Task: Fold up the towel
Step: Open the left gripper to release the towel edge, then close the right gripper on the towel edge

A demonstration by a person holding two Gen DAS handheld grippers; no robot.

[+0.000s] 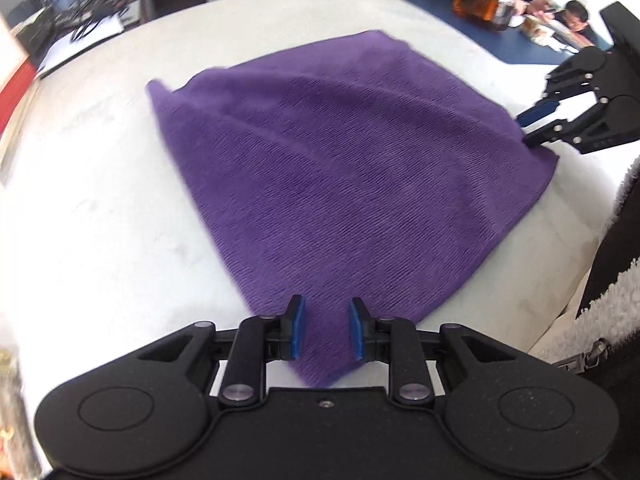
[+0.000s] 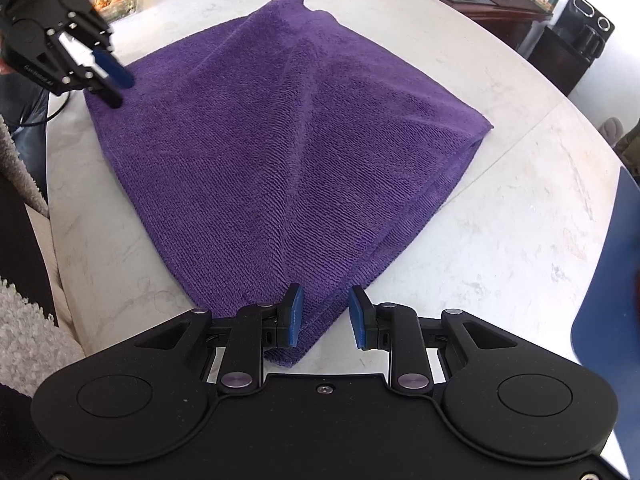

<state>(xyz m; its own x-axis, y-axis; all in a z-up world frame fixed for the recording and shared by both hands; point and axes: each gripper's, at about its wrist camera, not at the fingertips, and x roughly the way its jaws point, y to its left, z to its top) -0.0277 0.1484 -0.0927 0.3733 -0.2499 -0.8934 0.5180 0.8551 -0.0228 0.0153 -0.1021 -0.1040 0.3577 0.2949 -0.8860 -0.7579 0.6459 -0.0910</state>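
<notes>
Spreading across the middle of both frames on the white table (image 2: 500, 216), the purple towel (image 2: 288, 140) is seen folded, one near corner lying between the parted pads of the left gripper (image 1: 327, 330) and another beside the unclenched right gripper (image 2: 326, 320).

White marble-look tabletop (image 2: 500, 216), rounded edge, faint grey veining and a few ring marks toward 7 o'clock in the right wrist view. Purple towel (image 2: 280, 152) lies on it at centre, folded over with double edges showing along its 4 o'clock side. Blue mat (image 1: 472, 20) with an amber bottle (image 1: 478, 4) at 1 o'clock in the left wrist view, papers (image 1: 80, 46) at 10 o'clock.
</notes>
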